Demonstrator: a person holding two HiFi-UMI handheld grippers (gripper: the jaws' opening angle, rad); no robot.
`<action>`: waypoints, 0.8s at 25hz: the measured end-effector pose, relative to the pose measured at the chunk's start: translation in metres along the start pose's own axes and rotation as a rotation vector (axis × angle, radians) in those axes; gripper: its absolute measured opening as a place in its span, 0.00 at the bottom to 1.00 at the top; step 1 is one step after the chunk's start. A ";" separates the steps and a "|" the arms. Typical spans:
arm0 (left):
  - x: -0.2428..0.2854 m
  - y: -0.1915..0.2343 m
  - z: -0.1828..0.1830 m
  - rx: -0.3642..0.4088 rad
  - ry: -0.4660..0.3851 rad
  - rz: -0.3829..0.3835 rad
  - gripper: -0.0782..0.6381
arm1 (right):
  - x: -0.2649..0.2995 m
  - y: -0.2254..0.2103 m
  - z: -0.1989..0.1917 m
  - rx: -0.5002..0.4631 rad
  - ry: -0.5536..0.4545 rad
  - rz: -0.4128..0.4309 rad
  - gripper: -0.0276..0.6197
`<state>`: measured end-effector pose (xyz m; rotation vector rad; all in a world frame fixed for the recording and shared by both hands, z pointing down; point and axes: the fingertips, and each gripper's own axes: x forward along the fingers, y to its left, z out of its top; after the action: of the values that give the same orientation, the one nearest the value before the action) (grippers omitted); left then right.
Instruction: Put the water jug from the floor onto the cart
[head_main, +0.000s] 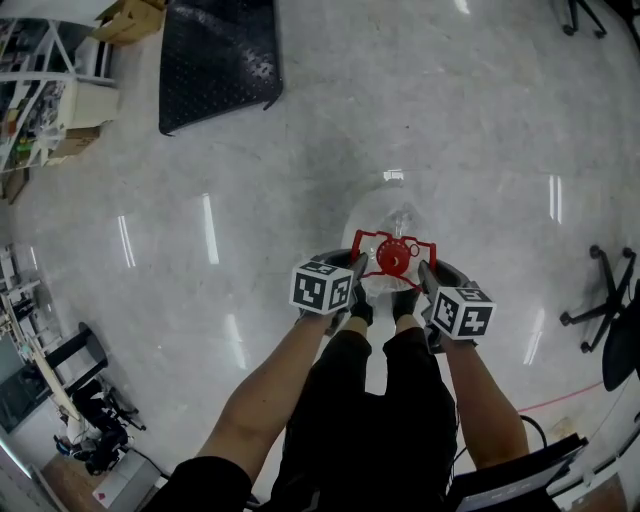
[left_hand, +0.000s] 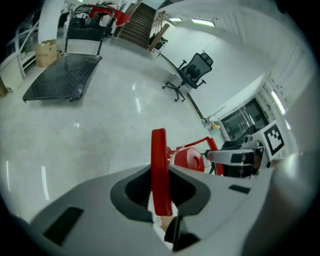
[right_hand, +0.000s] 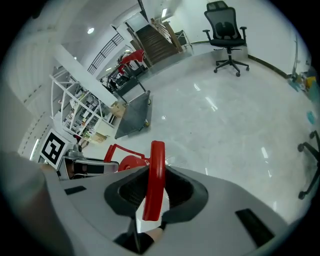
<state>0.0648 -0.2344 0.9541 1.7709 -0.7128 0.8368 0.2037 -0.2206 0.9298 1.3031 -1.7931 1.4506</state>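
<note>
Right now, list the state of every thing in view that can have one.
Clear plastic water jug: upright on grey floor, red cap on.
Left tongs: closed on jug's red handle frame.
Right tongs: closed on that frame's other side.
Black flat cart: deck bare.

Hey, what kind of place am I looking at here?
Probably a lab or workshop hall: stocked shelving racks, a platform cart parked on a wide polished floor, and a rolling office chair.
</note>
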 end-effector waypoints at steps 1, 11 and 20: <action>-0.014 -0.006 0.007 0.003 -0.020 0.002 0.19 | -0.011 0.009 0.009 -0.008 -0.009 0.015 0.18; -0.194 -0.118 0.070 0.072 -0.221 -0.012 0.20 | -0.178 0.108 0.090 -0.125 -0.094 0.129 0.18; -0.349 -0.176 0.139 0.176 -0.465 0.040 0.20 | -0.290 0.221 0.179 -0.283 -0.285 0.209 0.18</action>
<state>0.0278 -0.2812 0.5432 2.1470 -1.0010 0.5259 0.1650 -0.2853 0.5305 1.2532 -2.2844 1.0964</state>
